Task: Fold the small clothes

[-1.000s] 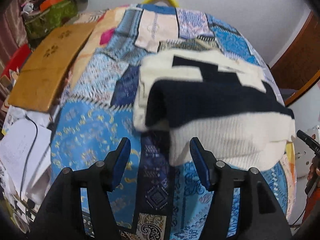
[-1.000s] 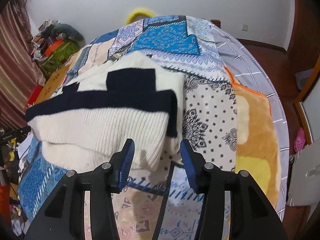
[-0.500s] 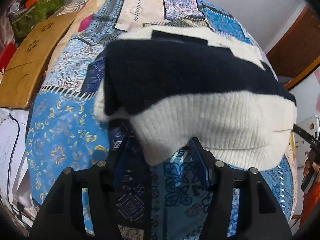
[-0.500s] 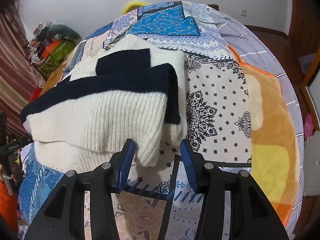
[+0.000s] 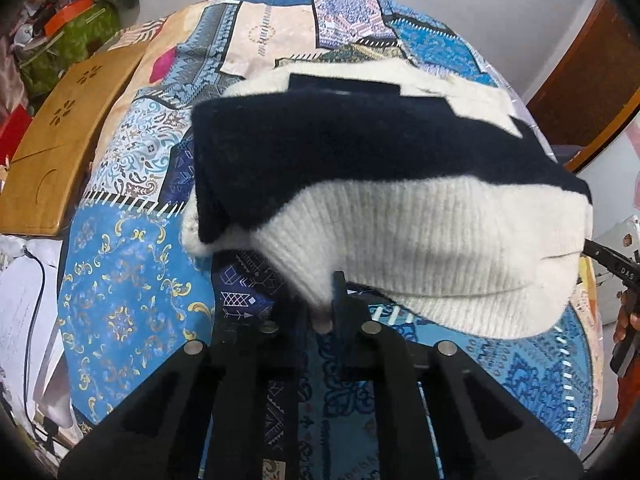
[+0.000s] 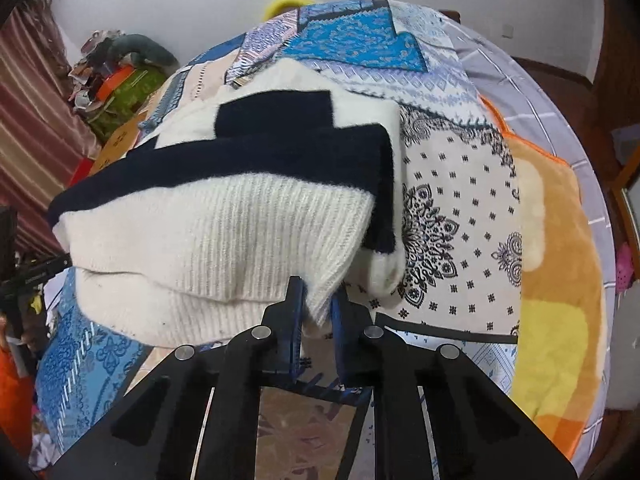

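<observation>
A: Item one, location?
B: Cream and navy knit sweater [image 5: 400,168], folded, lying on the patchwork quilt [image 5: 132,280]; ribbed cream hem nearest both cameras, raised off the quilt.

A: Left gripper [image 5: 322,312]?
B: Jaws narrow, pinching the hem's left corner.

A: Right gripper [image 6: 318,312]?
B: Jaws narrow, clamped on the hem's right corner [image 6: 320,300].

A: Surroundings?
B: Wooden lap tray [image 5: 60,152] beside the quilt on the left. Orange and yellow fleece blanket [image 6: 560,300] on the right, apart from the sweater. Grey checked sheet [image 6: 532,92] beyond it.
</observation>
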### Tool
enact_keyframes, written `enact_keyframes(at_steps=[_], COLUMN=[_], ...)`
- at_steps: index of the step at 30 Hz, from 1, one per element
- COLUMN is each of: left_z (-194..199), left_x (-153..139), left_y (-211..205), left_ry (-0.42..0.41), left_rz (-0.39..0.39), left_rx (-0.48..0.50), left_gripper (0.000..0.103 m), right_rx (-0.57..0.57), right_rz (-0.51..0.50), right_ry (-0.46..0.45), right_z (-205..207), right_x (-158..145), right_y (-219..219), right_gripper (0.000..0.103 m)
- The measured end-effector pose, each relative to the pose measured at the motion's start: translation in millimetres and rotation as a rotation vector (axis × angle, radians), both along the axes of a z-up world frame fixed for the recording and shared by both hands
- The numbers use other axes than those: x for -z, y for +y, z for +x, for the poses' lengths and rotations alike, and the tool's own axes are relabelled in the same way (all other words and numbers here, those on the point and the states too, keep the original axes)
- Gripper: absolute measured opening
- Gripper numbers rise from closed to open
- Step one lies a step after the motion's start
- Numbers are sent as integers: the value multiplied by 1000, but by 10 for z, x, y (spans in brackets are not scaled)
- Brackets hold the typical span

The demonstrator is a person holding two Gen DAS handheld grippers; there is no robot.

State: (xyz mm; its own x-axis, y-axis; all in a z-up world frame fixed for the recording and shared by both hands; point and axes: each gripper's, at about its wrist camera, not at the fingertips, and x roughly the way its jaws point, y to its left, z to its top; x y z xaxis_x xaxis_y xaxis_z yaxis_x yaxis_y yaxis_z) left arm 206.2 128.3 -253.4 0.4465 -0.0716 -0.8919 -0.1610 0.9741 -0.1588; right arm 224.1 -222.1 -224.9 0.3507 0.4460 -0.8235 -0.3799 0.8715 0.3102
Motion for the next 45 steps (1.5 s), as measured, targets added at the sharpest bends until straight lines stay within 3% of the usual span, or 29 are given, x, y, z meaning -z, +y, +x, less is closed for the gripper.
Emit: enact_keyframes(at_steps=[5,9,16,22,28,36,45], left_z=[-25,57,384,751,1088,1480,1699], left_x=[-220,-430,-782,-857,-752,-268,0], left_y=[16,59,120,136,382,775,846], left_ry=[-55,-104,-189,-205,-178,-71,-35], left_rz=[33,77,105,158,165,67,101], left_rx=[-10,-22,-26,-48,-113,-176,-194], left_gripper=[8,7,7,6,6,6,8], right_rx=[-23,-48,-61,-37,10,58,50], right_rz=[13,-31,-66,-70,-76,-79,-85], right_ry=[-45,-133,-220,-257,-251,-181,-149], right_z=[-9,14,269,571,945,1346,1473], right_x=[-177,-404,-651,-771,-726,-373,-154], right_y=[54,178,355,452,515,536,515], right_gripper=[7,7,7,7,7,7,7])
